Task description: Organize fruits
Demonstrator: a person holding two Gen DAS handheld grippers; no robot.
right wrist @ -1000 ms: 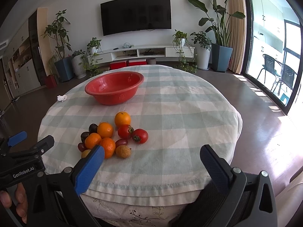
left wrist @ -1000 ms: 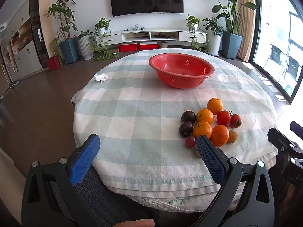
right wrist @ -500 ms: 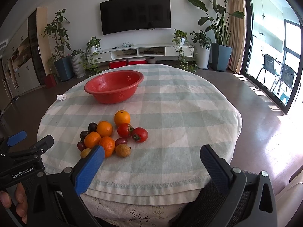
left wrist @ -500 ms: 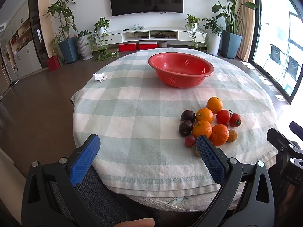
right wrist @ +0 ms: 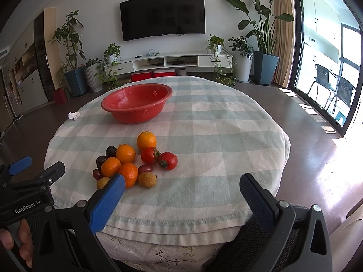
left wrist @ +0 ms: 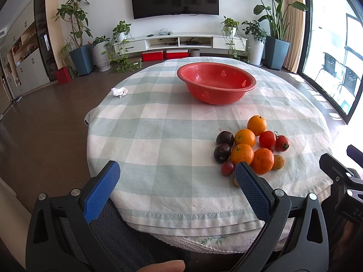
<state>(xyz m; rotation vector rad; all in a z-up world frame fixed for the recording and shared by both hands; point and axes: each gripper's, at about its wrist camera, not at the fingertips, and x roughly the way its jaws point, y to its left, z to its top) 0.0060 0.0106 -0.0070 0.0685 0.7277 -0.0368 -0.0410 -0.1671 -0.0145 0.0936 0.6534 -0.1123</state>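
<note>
Both grippers, left gripper (left wrist: 177,181) and right gripper (right wrist: 181,192), hang wide and empty at the table's near edge. Fruit cluster (right wrist: 133,161) lies on the checked tablecloth (right wrist: 215,136), well short of the empty red colander (right wrist: 136,104); the first pick apparently awaits, needing a reach forward.

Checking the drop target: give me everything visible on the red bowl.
The bowl is a round, red, plastic-looking colander with a flared rim and small triangular clusters of drain holes in its wall. It sits upright on the checked cloth, toward the far side of the table, and looks empty. Nothing touches it; the fruit pile lies apart, nearer the camera.
</note>
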